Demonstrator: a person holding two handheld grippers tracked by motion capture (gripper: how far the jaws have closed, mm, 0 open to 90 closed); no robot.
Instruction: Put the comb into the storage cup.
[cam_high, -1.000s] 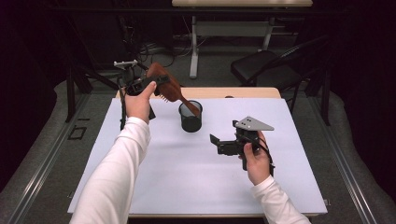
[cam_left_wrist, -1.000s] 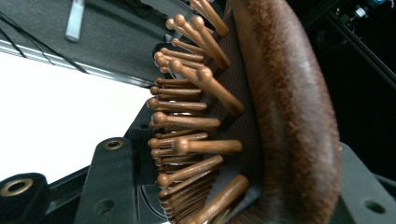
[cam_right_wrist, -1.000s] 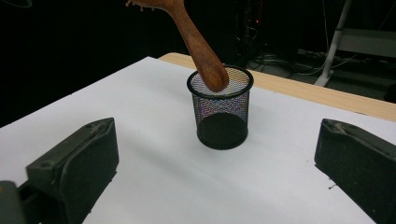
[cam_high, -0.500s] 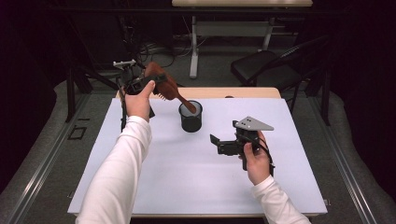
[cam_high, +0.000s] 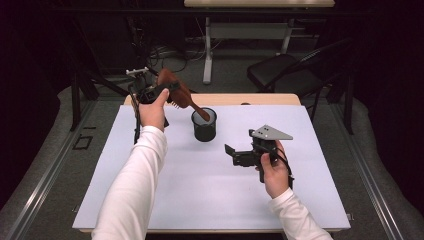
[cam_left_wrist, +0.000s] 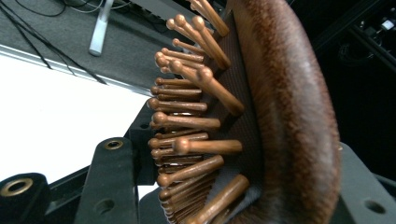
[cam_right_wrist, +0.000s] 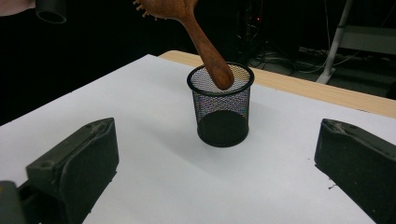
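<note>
A brown wooden hairbrush with peg bristles is held by its head in my left gripper, raised over the table's far left. The jaws are shut on the head, one on the bristle side and one on the back. The brush slants down to the right, and its handle tip is inside the rim of a black mesh cup that stands upright on the white sheet. My right gripper is low to the right of the cup, open and empty, its jaws pointing at the cup.
The white sheet covers most of the table, and a strip of wooden tabletop shows along the far edge. Beyond the table are a black chair, desk legs and floor cables.
</note>
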